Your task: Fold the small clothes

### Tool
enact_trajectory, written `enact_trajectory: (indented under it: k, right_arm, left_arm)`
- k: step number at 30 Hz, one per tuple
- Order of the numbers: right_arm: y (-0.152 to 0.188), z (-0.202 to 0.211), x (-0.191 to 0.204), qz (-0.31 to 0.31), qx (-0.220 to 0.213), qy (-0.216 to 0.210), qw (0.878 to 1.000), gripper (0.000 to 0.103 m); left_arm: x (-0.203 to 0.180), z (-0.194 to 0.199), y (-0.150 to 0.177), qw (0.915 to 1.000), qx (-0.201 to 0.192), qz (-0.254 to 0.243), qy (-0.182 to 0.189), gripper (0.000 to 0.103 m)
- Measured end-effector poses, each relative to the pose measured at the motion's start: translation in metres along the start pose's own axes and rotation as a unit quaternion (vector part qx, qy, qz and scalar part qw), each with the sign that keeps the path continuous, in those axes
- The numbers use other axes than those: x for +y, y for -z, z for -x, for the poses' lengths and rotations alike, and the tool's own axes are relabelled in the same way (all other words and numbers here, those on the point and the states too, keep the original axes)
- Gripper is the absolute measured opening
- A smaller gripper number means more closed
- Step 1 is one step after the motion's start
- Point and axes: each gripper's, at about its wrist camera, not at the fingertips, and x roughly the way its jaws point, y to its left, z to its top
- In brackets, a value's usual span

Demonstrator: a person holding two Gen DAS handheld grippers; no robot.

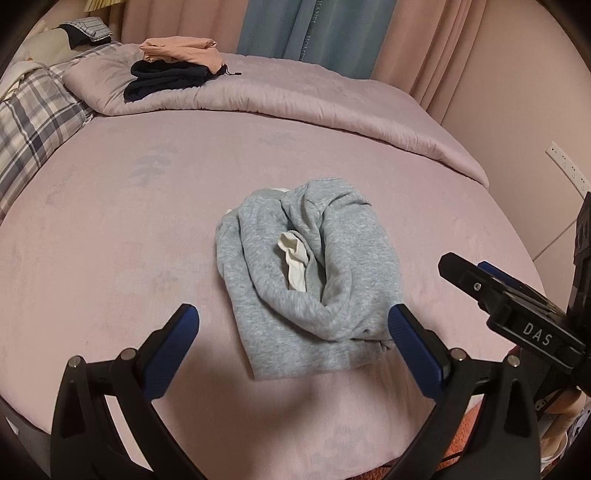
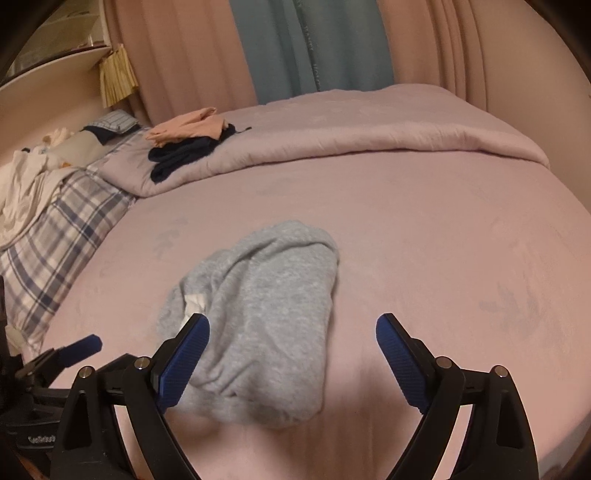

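Observation:
A crumpled grey sweat garment (image 1: 310,273) with a white lining piece (image 1: 293,260) showing lies bunched on the pink bed sheet (image 1: 110,229). My left gripper (image 1: 293,317) is open and empty, hovering just in front of the garment's near edge. My right gripper (image 2: 291,325) is open and empty, above the garment's near right part (image 2: 266,314). The right gripper's body (image 1: 517,306) shows at the right of the left wrist view. The left gripper's fingertip (image 2: 83,345) shows at the lower left of the right wrist view.
A folded pink quilt (image 1: 295,99) lies across the far side of the bed. On it sits a stack of folded clothes, peach (image 1: 177,50) over dark navy (image 1: 166,79). A plaid pillow (image 1: 33,129) is at the left. Curtains (image 1: 314,29) hang behind. A wall socket (image 1: 569,168) is at the right.

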Motion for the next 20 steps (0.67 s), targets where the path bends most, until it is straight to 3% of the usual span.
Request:
enact_trajectory:
  k: [11, 20]
  right_arm:
    - [0.009, 0.009, 0.005, 0.017, -0.009, 0.042, 0.999, 0.091]
    - [0.011, 0.011, 0.004, 0.014, -0.010, 0.045, 0.999, 0.091]
  left_arm:
    - [0.003, 0.006, 0.007, 1.0000, -0.003, 0.004, -0.008, 0.102]
    - [0.002, 0.011, 0.009, 0.9999, -0.007, 0.005, -0.011, 0.102]
